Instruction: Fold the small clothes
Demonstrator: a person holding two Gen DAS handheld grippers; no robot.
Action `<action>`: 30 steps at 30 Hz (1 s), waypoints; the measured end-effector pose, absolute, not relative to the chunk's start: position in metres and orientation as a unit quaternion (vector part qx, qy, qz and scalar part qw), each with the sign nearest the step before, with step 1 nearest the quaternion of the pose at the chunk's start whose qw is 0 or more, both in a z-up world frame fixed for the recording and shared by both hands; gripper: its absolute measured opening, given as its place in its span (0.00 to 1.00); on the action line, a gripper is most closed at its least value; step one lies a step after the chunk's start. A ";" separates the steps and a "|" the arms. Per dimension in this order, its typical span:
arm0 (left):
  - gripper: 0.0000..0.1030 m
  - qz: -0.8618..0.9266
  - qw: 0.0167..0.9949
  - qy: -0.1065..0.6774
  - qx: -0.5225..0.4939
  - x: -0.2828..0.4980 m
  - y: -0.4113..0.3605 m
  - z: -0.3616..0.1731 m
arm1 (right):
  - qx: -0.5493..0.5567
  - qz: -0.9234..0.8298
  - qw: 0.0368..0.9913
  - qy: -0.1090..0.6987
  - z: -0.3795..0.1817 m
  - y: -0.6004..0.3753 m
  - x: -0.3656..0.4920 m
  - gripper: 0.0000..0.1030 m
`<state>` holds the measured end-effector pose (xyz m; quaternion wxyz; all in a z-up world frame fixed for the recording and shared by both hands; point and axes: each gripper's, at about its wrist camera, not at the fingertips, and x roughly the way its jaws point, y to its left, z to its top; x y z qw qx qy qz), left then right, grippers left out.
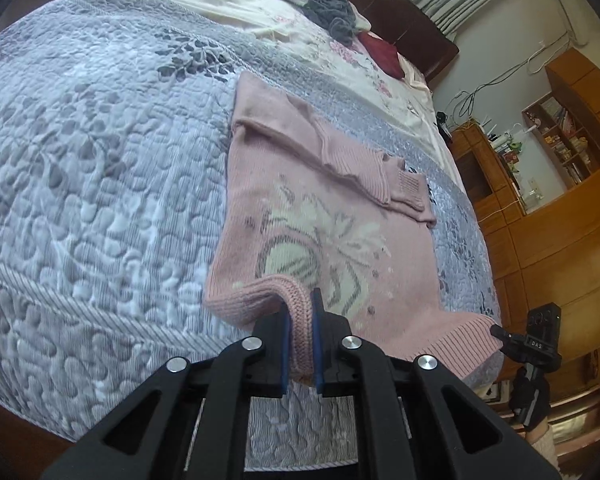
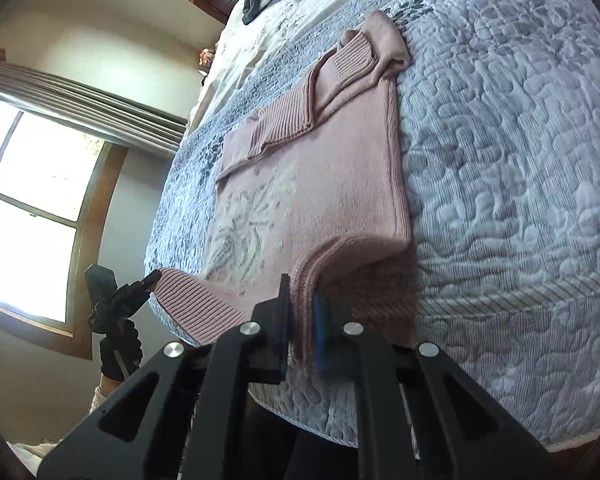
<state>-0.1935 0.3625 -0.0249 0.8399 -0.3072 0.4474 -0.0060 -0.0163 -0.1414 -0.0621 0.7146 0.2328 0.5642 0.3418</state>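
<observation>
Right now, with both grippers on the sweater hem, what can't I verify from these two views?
- Left wrist view: the left gripper covers the pinched hem of the pink sweater.
- Right wrist view: motion blur smears the hem at the right gripper.
- Both views: the sweater's underside lies hidden against the quilt.

Both wrist views look closely along the sweater (image 1: 324, 216) from its hem.

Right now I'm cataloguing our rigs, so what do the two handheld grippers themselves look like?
Both match: the left gripper and right gripper have matte black angular linkage arms with triangular cut-outs, round silver pivot bolts, and black fingers lined with blue pads. The hand holding each one wears a black glove.
</observation>
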 end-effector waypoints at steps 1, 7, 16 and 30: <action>0.08 -0.002 0.840 0.446 -0.309 -0.186 0.366 -0.026 | 0.238 0.337 0.714 0.566 -0.063 -0.141 -0.008 0.09; 0.08 0.024 0.834 0.453 -0.314 -0.140 0.387 -0.044 | 0.286 0.307 0.698 0.581 -0.082 -0.144 0.044 0.08; 0.08 0.057 0.812 0.483 -0.323 -0.087 0.406 -0.088 | 0.301 0.264 0.675 0.620 -0.129 -0.131 0.104 0.09; 0.35 0.061 0.790 0.465 -0.395 -0.090 0.433 -0.093 | 0.270 0.232 0.697 0.622 -0.137 -0.153 0.127 0.48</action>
